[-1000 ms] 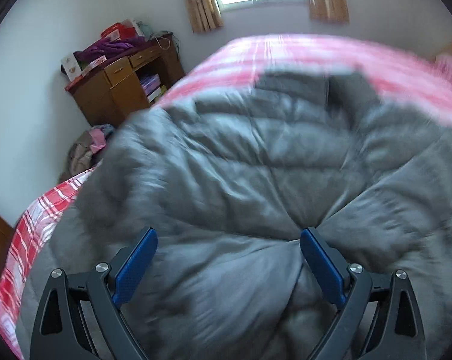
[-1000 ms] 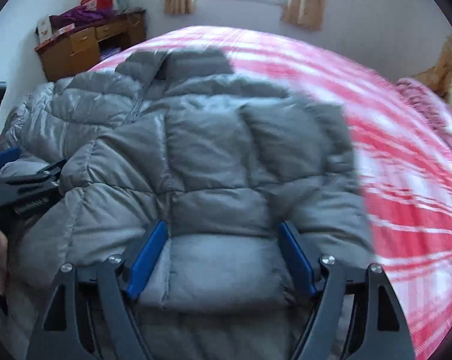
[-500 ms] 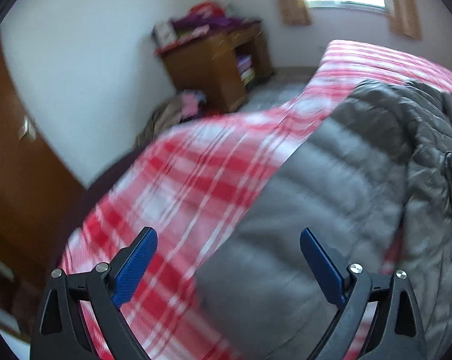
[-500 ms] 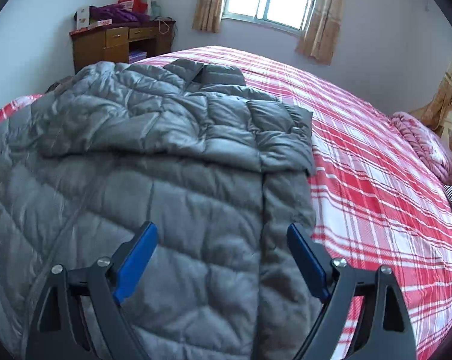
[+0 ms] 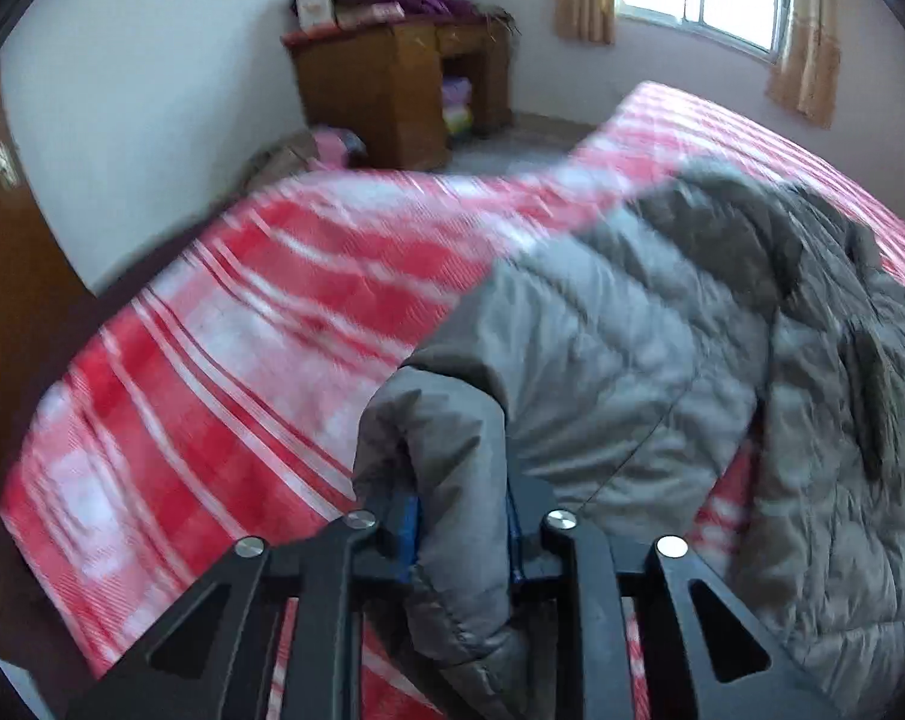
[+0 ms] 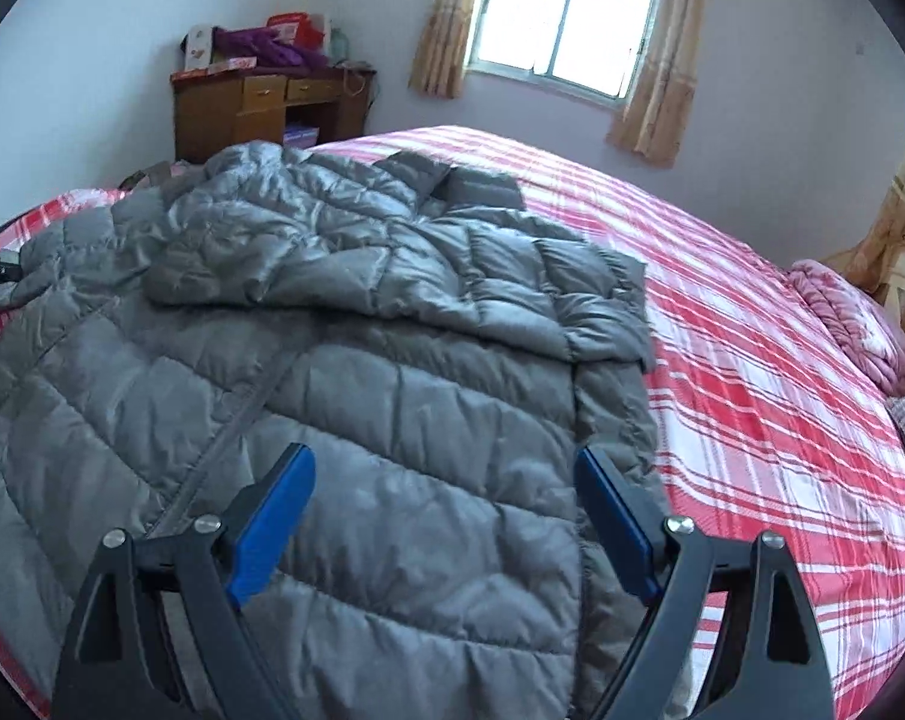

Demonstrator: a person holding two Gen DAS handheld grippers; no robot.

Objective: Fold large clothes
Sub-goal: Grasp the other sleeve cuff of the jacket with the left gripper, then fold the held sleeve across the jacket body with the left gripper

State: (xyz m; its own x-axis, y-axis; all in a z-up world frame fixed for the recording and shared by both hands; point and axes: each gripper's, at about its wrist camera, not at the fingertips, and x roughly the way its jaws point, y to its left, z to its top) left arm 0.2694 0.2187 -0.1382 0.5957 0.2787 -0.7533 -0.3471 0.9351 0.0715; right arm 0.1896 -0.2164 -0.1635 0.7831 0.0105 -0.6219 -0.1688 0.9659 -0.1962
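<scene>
A large grey quilted puffer jacket [image 6: 392,372] lies spread on a bed with a red and white plaid sheet [image 6: 752,372]; one sleeve is folded across its chest. In the left wrist view my left gripper [image 5: 461,531] is shut on the cuff end of the jacket's other sleeve [image 5: 446,450], which bulges up between the blue pads and trails back to the jacket body [image 5: 662,324]. My right gripper [image 6: 443,516] is open and empty, hovering just above the jacket's lower front near its right edge.
A wooden desk [image 6: 260,108] piled with boxes and purple cloth stands against the far wall, left of a curtained window [image 6: 560,24]. A pink folded blanket [image 6: 854,324] lies at the bed's right side. A brown door [image 5: 8,276] is at the left.
My left gripper swung left off the jacket body and has closed on the sleeve cuff. My right gripper has pulled back from the folded sleeve and stays open.
</scene>
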